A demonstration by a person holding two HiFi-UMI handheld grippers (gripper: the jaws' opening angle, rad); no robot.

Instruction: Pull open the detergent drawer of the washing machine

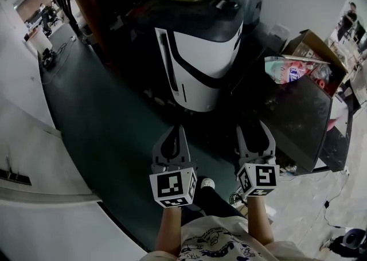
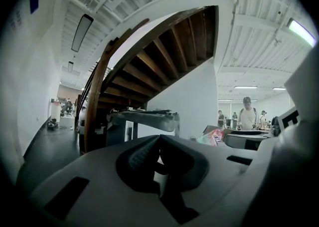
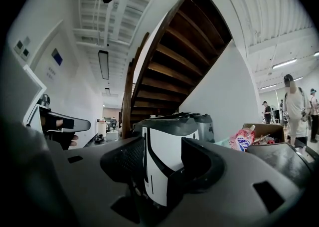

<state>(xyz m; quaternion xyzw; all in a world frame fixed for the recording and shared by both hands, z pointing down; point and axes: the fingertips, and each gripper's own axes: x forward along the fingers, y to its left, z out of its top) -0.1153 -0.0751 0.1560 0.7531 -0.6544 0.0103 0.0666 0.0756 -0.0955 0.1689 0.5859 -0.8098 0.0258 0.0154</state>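
Dark floor (image 1: 103, 122) under a curved wooden staircase (image 3: 184, 46). White-and-black washing machine (image 1: 203, 65) stands ahead, untouched. Left gripper (image 1: 173, 133) has jaws pressed together, empty. Right gripper (image 1: 256, 131) has jaws apart, empty, framing the machine beyond.

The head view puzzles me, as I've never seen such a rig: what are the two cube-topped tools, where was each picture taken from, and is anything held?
They are two-jaw grippers that a person holds; the marker cubes are part of them. The head view comes from a camera on the person's head, looking down at the left gripper and right gripper. The other two pictures come from a camera riding on each gripper, looking along its jaws. The left jaws are together, the right jaws apart; neither holds anything. Ahead on the floor stands a white-and-black machine, untouched, with a cardboard box to its right.
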